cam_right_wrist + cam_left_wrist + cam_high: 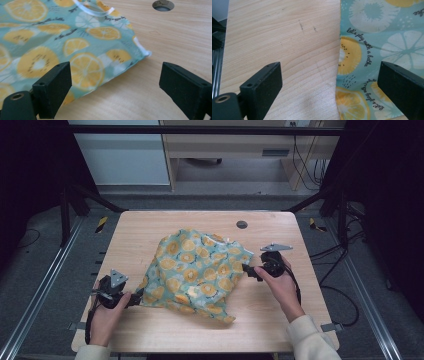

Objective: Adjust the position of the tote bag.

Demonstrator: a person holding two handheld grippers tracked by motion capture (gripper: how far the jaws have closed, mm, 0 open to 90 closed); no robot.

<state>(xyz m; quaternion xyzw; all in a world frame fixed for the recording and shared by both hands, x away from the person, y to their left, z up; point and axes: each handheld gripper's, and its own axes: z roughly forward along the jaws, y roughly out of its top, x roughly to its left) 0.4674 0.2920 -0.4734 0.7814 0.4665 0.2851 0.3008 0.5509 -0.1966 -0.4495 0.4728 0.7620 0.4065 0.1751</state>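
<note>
Left tongs sit at about 8 o'clock on the table, held in the person's left hand, tips at the lower-left edge of the cloth. Left gripper view: jaws spread wide, one over bare wood, the other over the fabric; cloth edge runs between them, nothing pinched. Print there shows citrus slices and small script lettering on teal.

Cloth lies crumpled in the middle of the table, teal with orange and white fruit rounds, one corner trailing toward 6 o'clock.

Small round hole in the tabletop at about 1 o'clock, beyond the cloth, also seen in the right gripper view.

Right tongs at about 3 o'clock, in the right hand, tips at the cloth's right edge. Right gripper view: jaws spread wide, one over the fabric, the other over bare wood, not gripping. A white strip lies on the cloth near its far edge. Grey plate tops each gripper.
</note>
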